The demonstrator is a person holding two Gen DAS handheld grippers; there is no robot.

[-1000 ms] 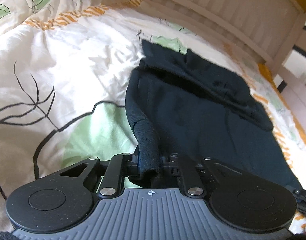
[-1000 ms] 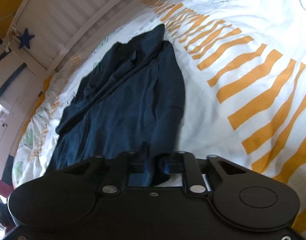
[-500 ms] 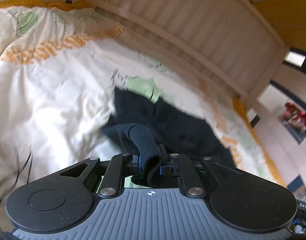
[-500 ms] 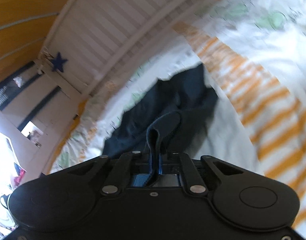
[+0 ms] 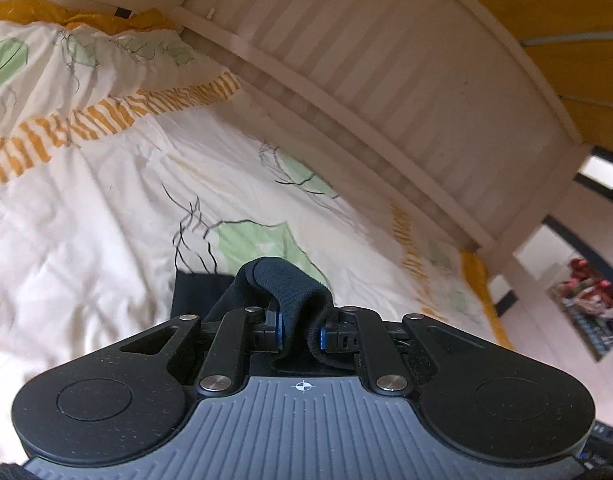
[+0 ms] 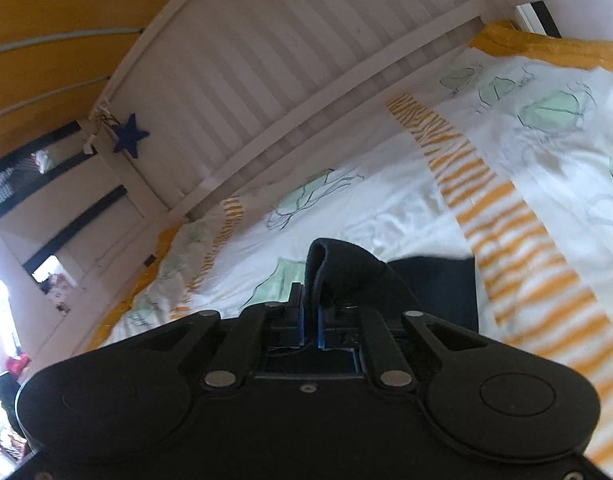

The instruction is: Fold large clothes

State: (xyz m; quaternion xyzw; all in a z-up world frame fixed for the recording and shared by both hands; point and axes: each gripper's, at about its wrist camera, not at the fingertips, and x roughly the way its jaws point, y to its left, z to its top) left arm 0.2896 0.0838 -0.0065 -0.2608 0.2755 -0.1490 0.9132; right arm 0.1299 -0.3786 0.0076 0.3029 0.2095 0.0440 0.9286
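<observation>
The dark hoodie (image 5: 284, 280) is caught by its ribbed hem in both tools: the left gripper (image 5: 300, 330) is clamped on a thick roll of the knit, and the right gripper (image 6: 311, 320) is pinched tight on a thinner fold of the same hem (image 6: 346, 268). Only a small dark patch of the garment shows past each tool; the rest hangs or trails below, out of sight. Under it lies the duvet (image 5: 106, 200), white with green leaves and orange stripes.

Taking the headboard (image 5: 386, 80) as the mark, the held hem is on the near side of it, over the middle of the duvet, with bare bedding between cloth and slats. In the right view the same headboard (image 6: 286, 60) carries a blue star (image 6: 129, 136) at its left post.

By my reading, the step in hand is the lengthwise fold, the hem carried toward the headboard end where the hood would lie. The next move calls for both tools to travel evenly, keep the hem taut between them, lower it square onto the upper part, and only then let go; uneven heights would skew the fold.

Both tools point slightly downward toward the headboard, each tilted a little, side by side.
</observation>
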